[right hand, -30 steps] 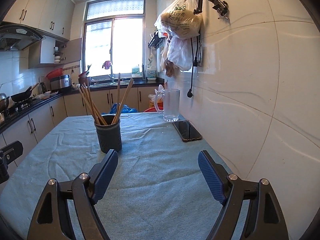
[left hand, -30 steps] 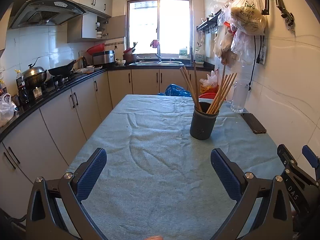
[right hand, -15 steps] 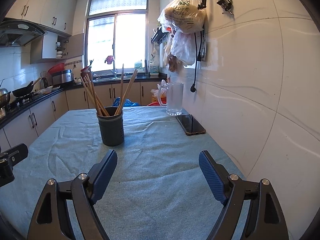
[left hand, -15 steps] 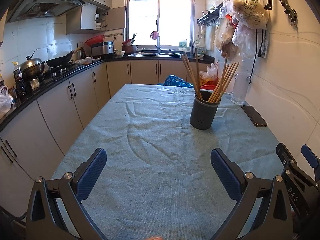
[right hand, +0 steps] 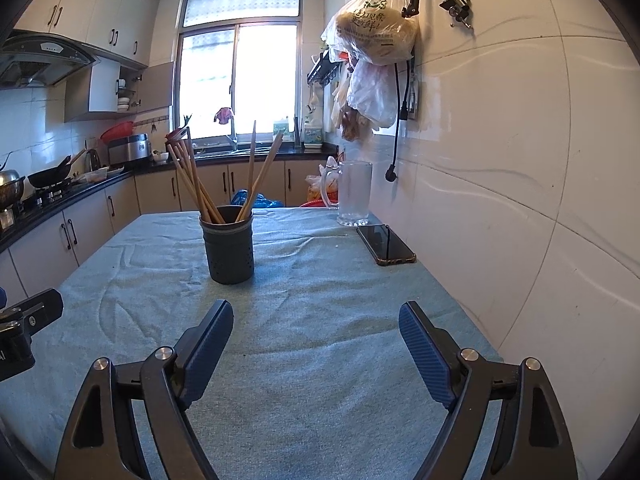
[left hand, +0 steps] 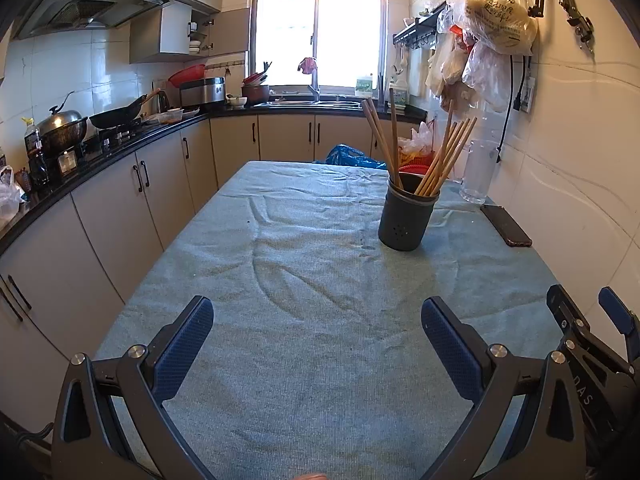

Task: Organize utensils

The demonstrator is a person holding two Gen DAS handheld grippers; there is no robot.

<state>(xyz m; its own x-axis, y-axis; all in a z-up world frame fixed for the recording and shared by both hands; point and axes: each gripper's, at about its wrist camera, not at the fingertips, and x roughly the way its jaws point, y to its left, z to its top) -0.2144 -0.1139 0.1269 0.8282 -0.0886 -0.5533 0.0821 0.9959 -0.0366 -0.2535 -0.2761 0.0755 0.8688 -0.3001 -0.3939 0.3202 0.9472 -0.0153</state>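
Note:
A dark grey utensil holder (left hand: 406, 218) stands upright on the blue-green tablecloth (left hand: 312, 280), with several wooden chopsticks (left hand: 444, 158) fanned out in it. It also shows in the right wrist view (right hand: 229, 250), chopsticks (right hand: 192, 178) leaning left and right. My left gripper (left hand: 316, 326) is open and empty, low over the near cloth, well short of the holder. My right gripper (right hand: 316, 330) is open and empty, also short of the holder. The right gripper's body shows at the left wrist view's right edge (left hand: 588, 344).
A black phone (right hand: 386, 244) lies on the cloth by the tiled wall, with a glass mug (right hand: 354, 194) behind it. Plastic bags (right hand: 372, 32) hang from wall hooks above. Kitchen counters with a wok (left hand: 116, 116) and pot run along the left.
Both cameras have tilted or lifted slightly, so the holder sits a little lower and closer in view. Both grippers stay open and empty.

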